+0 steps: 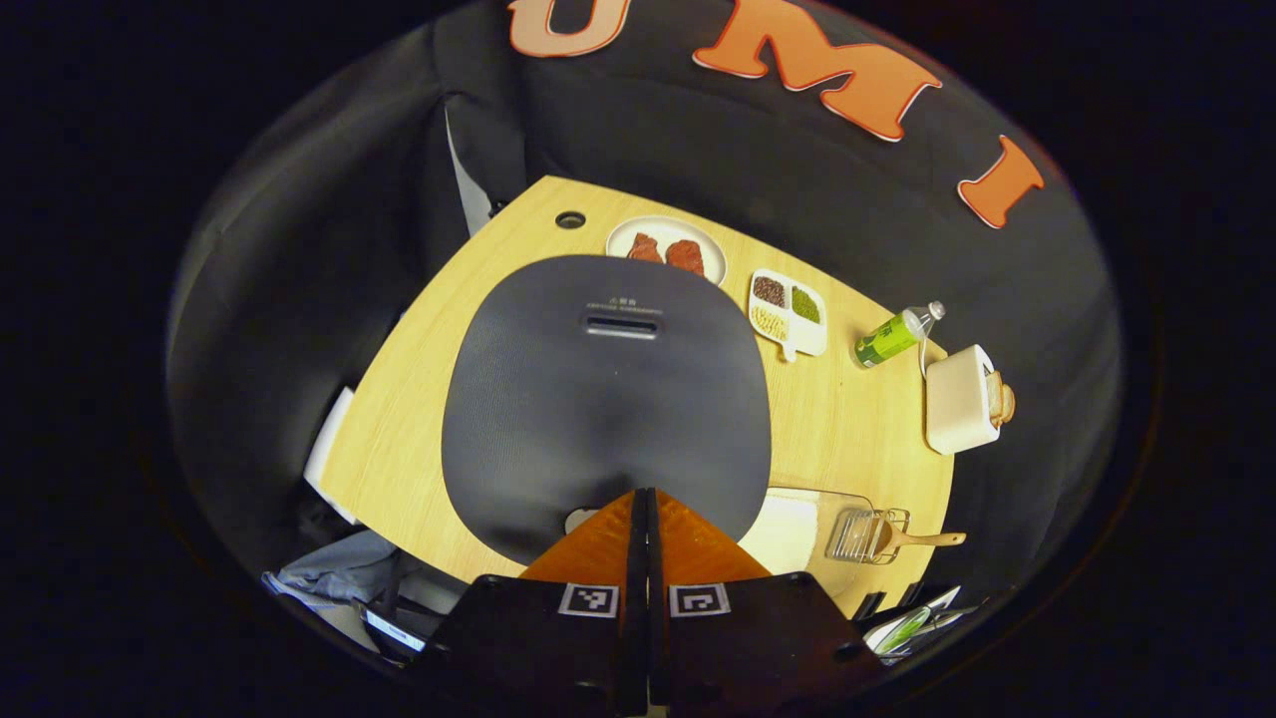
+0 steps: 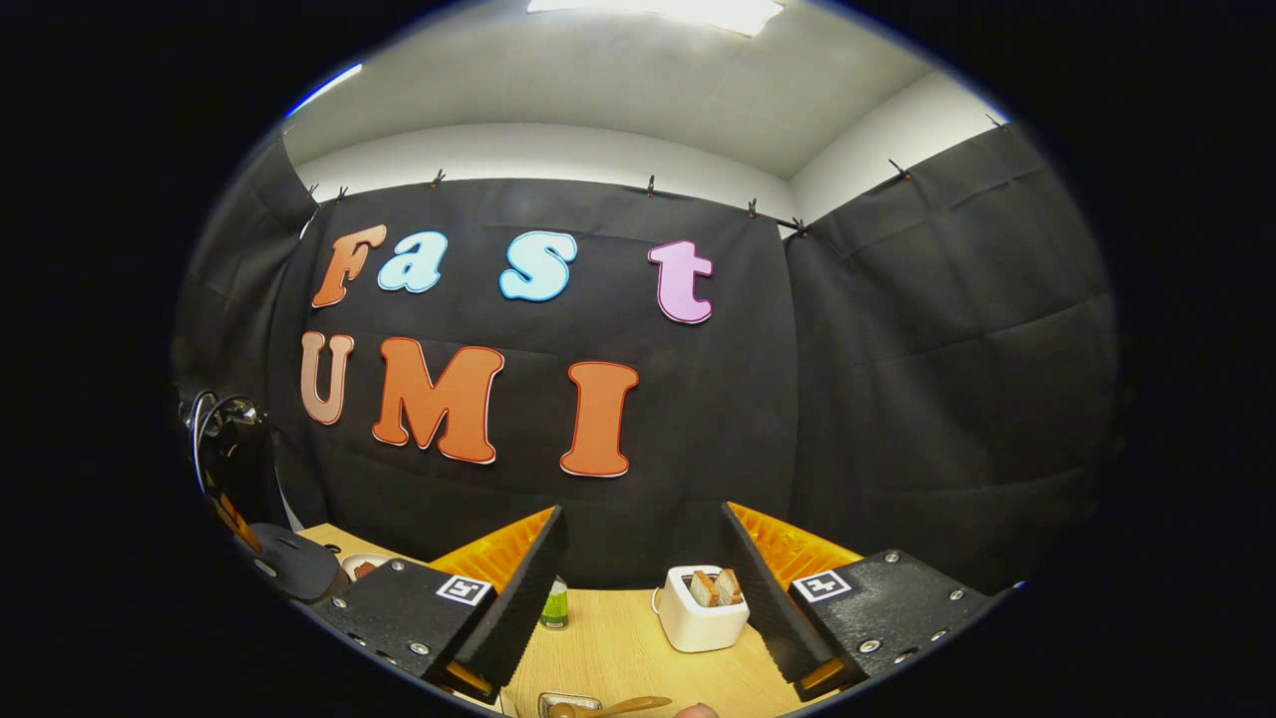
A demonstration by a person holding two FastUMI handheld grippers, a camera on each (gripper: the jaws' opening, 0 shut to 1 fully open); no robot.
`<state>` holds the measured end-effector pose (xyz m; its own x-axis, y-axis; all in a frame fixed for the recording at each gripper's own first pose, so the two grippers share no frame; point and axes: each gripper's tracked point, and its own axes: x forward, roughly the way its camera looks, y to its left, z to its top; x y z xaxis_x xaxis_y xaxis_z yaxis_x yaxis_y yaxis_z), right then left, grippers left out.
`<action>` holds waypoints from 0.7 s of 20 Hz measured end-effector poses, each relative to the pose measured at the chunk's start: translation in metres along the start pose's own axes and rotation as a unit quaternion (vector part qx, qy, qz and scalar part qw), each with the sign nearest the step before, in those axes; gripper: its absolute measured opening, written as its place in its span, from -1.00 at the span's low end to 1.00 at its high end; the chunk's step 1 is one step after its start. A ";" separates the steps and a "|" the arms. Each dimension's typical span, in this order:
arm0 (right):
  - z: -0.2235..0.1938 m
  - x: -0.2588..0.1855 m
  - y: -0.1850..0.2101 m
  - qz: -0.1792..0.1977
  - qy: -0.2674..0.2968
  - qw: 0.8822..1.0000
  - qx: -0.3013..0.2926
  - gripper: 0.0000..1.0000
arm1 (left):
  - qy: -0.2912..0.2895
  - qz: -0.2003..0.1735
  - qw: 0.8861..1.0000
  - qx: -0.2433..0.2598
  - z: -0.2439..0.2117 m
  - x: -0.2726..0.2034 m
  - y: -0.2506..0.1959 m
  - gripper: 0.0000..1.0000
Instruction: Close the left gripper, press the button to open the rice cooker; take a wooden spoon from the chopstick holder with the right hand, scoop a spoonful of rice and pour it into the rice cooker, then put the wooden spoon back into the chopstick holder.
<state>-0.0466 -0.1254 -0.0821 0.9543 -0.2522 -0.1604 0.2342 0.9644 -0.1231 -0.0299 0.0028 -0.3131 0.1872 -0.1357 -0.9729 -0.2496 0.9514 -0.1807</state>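
Two grippers, left gripper (image 1: 643, 499) fingers together above rice cooker (image 1: 608, 399), right gripper (image 2: 643, 588) fingers apart, level.

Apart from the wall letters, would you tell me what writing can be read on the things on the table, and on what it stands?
Rice cooker lid: a small line of print above the slot, too small to read.
Green bottle: label too blurred to read.
Left claw: square coded markers, no words.

matt textured rice cooker lid (image 1: 606, 399) on pale wood-grain table (image 1: 857, 419)
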 end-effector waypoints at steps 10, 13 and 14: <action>-0.025 -0.005 -0.007 -0.024 0.030 0.999 -0.013 0.88 | 0.065 0.003 0.997 -0.034 -0.011 0.015 0.012 -0.90; -0.039 -0.008 -0.006 -0.027 0.048 0.998 -0.009 0.94 | 0.067 0.005 0.997 -0.036 -0.010 0.020 0.014 -0.89; -0.043 -0.007 -0.006 -0.026 0.053 0.998 -0.006 0.88 | 0.073 0.001 0.997 -0.039 -0.012 0.019 0.012 -0.90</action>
<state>-0.0629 -0.1326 -0.1226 0.9157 -0.3097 -0.2561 0.2801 0.9488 -0.1460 -0.0409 0.0086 -0.3357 0.0481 -0.1775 -0.9829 -0.3240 0.9281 -0.1835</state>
